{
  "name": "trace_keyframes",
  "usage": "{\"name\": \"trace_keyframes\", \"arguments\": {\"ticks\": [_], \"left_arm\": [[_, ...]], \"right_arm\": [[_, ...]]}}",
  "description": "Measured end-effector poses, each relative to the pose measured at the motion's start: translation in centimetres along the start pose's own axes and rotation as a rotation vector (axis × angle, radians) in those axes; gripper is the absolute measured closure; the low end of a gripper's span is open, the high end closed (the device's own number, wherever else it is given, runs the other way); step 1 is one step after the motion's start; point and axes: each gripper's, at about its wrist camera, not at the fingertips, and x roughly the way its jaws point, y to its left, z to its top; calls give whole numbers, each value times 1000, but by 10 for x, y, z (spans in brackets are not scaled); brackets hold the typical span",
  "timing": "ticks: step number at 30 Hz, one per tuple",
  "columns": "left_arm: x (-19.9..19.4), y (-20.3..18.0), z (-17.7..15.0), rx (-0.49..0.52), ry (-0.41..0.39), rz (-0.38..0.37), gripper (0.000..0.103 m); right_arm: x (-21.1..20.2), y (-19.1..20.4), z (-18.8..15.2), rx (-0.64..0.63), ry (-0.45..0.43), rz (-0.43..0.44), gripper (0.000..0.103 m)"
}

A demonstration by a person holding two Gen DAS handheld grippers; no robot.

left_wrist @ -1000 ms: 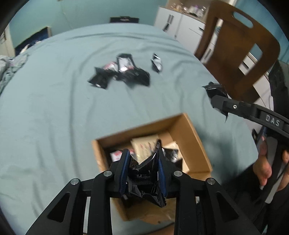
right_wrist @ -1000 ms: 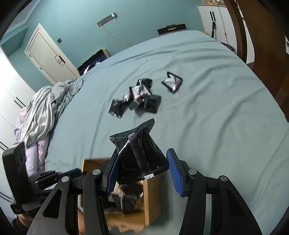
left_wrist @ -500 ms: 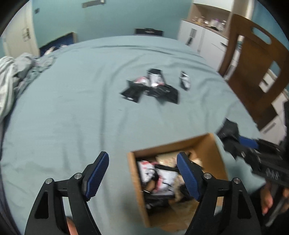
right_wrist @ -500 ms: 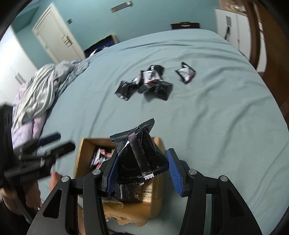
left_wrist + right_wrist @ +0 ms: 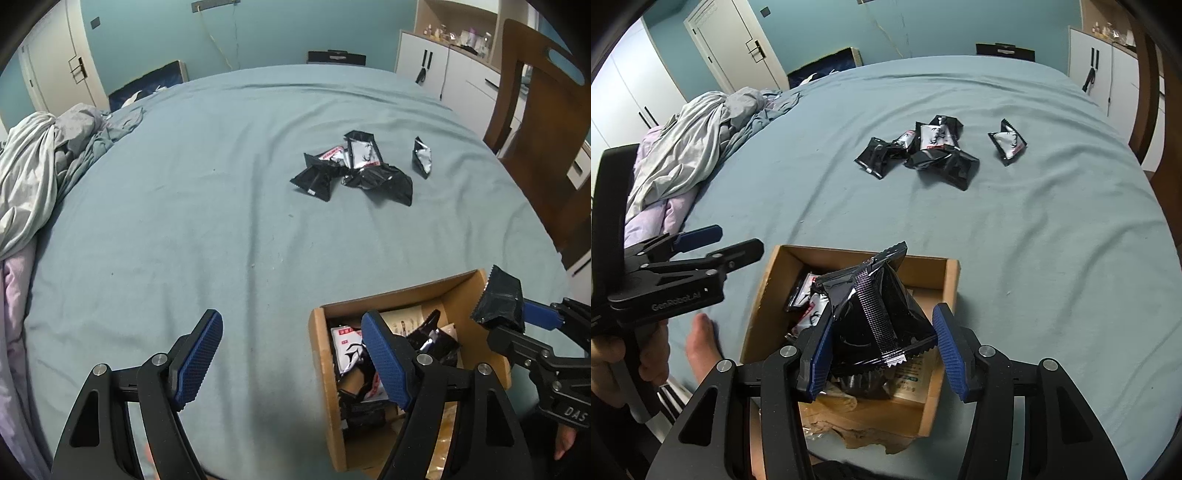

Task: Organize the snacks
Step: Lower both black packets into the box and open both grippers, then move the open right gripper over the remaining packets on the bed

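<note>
Several packets already lie inside the cardboard box (image 5: 951, 284). The right gripper (image 5: 882, 350) holds a black snack packet (image 5: 875, 317) above the box, one finger apart from it. The left gripper (image 5: 291, 360), wide open and empty, hangs beside the box. Beyond the box, five loose packets (image 5: 354, 170) wait on the bed (image 5: 184, 221).

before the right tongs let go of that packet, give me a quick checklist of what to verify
1. Right tongs grip the black snack packet: ok.
2. Packet is over the cardboard box opening: ok.
3. Left tongs are open and empty: ok.
4. Left tongs are clear of the drop path: ok, off to the box's left in the right wrist view.
5. Room left in the box: cannot tell.
6. Loose packets on the bed remain to collect: not ok, several left.
</note>
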Motion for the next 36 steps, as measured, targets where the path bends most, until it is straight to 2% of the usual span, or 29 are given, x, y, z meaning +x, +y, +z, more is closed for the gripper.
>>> {"name": "trace_keyframes", "arguments": {"ticks": [3,6,8,13,15,18,28,33,36], "left_arm": [[3,-3,-1,15,12,10,25],[3,-4,-2,23,12,15,25],[2,-4,-2,22,13,15,25],[2,-3,-2,18,16,17,25],[0,-3,-2,16,13,17,25],[-4,-3,-3,27,-2,37,25],[-19,-22,-3,149,-82,129,23],[-25,-35,-6,211,-116,147,21],[-22,-41,-4,240,-117,167,21]], "right_arm": [[1,-3,0,24,10,19,51],[4,-13,0,115,15,74,47],[6,-17,-1,147,20,75,44],[0,-23,1,180,-12,30,42],[-5,-24,1,190,-35,-1,36],[-11,-23,0,178,-56,-57,33],[-26,-31,7,179,-84,-141,32],[-31,-39,17,190,-146,-138,32],[-29,-41,25,184,-171,-176,32]]}}
